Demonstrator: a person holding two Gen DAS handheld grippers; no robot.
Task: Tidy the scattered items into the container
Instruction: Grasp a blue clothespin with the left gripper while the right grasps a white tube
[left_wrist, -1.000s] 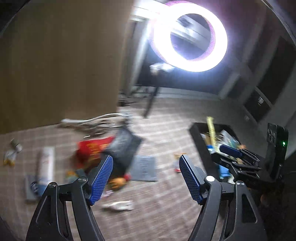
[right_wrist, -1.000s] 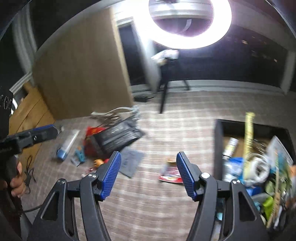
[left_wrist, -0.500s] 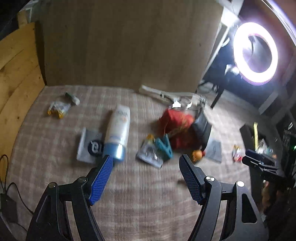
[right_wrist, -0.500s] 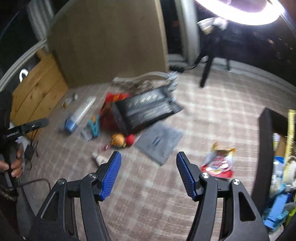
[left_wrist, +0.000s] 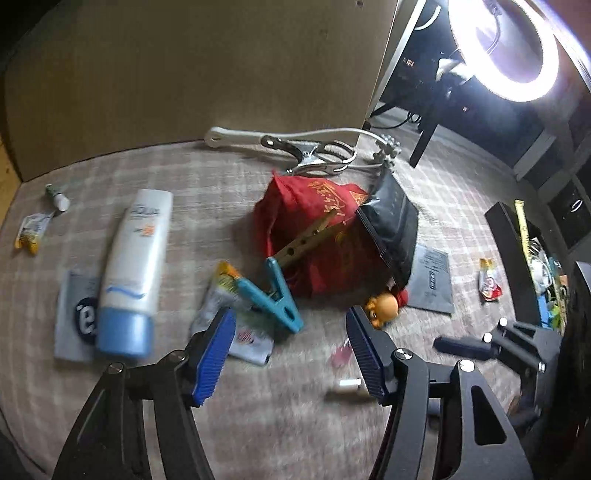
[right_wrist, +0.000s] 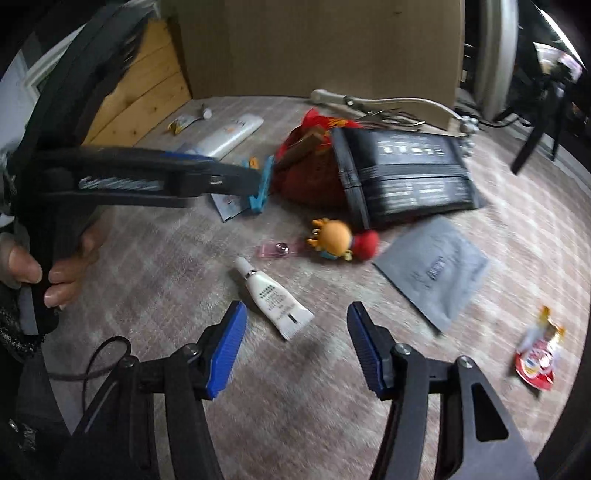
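Scattered items lie on the checked carpet. My left gripper (left_wrist: 291, 354) is open and empty, just short of a teal clothes peg (left_wrist: 275, 295) and a sachet (left_wrist: 236, 325). A white and blue lotion tube (left_wrist: 135, 266), a red cloth bag (left_wrist: 317, 236) and a black packet (left_wrist: 391, 225) lie beyond. My right gripper (right_wrist: 295, 347) is open and empty, above a small white tube (right_wrist: 273, 299). An orange-headed doll (right_wrist: 340, 240), a grey pouch (right_wrist: 436, 269) and a red snack packet (right_wrist: 537, 354) lie around it. The black container (left_wrist: 517, 258) stands at the far right.
A cardboard wall (left_wrist: 184, 74) closes the back. A white lamp arm with metal clamp (left_wrist: 306, 151) lies by it. Wooden boards (right_wrist: 140, 96) stand on the left. A ring light (left_wrist: 506, 48) on a tripod glares at the back right. A small pink item (right_wrist: 277, 251) lies near the doll.
Both grippers have swung left and down from the container side toward the scattered pile. The items now appear larger and closer. Both grippers stay open.
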